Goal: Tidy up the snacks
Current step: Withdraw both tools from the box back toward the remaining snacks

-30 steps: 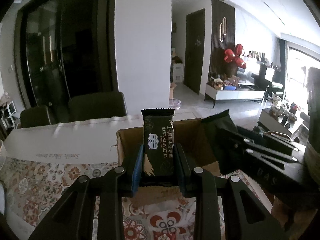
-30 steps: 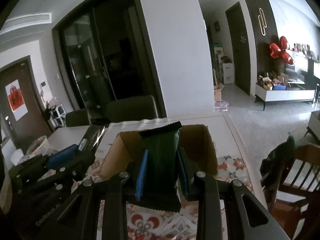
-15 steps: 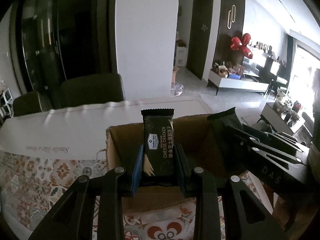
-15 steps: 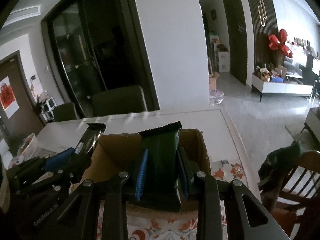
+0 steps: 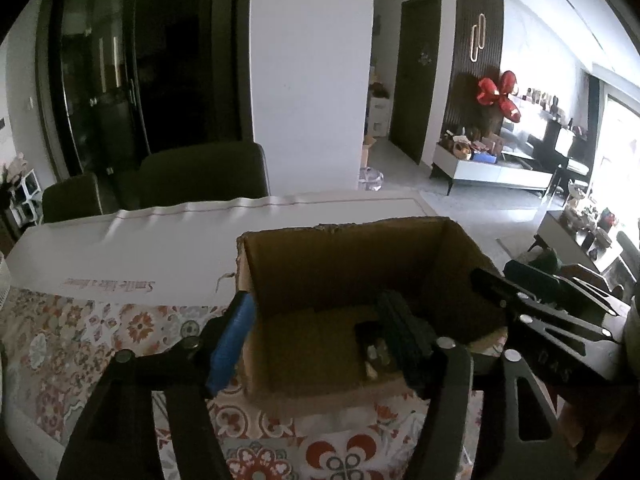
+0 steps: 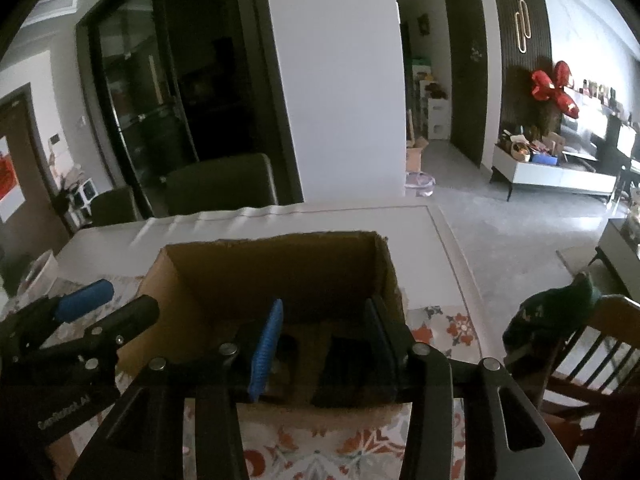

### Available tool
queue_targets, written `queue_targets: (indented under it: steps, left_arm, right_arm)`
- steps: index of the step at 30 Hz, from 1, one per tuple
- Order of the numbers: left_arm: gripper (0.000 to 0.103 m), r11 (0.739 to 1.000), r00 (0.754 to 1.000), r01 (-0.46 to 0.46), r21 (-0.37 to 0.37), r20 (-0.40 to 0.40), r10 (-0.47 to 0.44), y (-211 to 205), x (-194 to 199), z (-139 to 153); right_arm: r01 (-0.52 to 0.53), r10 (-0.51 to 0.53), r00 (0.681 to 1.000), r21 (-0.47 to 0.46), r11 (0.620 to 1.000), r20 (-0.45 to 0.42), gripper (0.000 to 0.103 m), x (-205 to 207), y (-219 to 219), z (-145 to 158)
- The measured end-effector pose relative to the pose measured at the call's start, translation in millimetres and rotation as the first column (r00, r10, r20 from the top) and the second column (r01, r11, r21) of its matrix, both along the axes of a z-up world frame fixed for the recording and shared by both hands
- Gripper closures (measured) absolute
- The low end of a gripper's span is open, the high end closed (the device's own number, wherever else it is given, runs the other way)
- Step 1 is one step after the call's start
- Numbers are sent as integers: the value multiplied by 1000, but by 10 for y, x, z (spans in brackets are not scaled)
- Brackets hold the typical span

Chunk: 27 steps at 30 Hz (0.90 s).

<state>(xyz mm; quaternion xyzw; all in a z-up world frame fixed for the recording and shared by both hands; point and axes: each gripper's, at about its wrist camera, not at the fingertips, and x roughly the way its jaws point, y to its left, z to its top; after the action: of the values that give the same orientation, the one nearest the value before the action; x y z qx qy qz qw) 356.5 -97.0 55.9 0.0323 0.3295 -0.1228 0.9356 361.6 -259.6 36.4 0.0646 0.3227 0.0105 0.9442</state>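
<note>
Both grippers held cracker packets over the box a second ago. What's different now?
Both jaws have just been opening and nothing is between them: left gripper and right gripper let go, and dark packets now lie inside the cardboard box. The box stayed on the patterned tablecloth.

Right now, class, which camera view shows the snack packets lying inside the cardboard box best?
The right wrist view: it looks down into the cardboard box, where dark snack packets lie on the floor. The left wrist view shows only part of one packet, half hidden behind a gripper finger.

Two dark chairs (image 5: 200, 176) stand at the far side of the table (image 5: 160, 248); a red balloon decoration (image 5: 498, 94) hangs far right.
</note>
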Motion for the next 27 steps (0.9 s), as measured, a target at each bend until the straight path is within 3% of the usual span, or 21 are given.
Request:
queue_targets:
  steps: [2,11,15,21,24,27]
  left_arm:
    - [31,1000,1000,-6,1,27,6,47,-114,45]
    - [25,1000,994,1,-2,113,-1,174,-642,235]
    - [20,1000,987,5,8,161,-6,194,-885,303]
    - [20,1000,983,14,9,183,-16,218,-1207,304]
    - [18,1000,981,13,11,193,-15,215,-1362,282]
    - [15,1000,981,11,16,191,-14,203,-1481,242]
  right_arm:
    - [3,-3,1000,3,1000,5,51,-112,16,10]
    - [-5,6,998,-13,1000,68,49,-566,101,142]
    - [-12,14,994,-17,1000,108,42,-782,146,208]
    - [-24,29,990,-36,999,142,42,-1107,179,236]
    - [-24,30,987,-37,999,156,34,-1262,192,222]
    - [-27,33,986,-38,999,163,34,-1399,196,203]
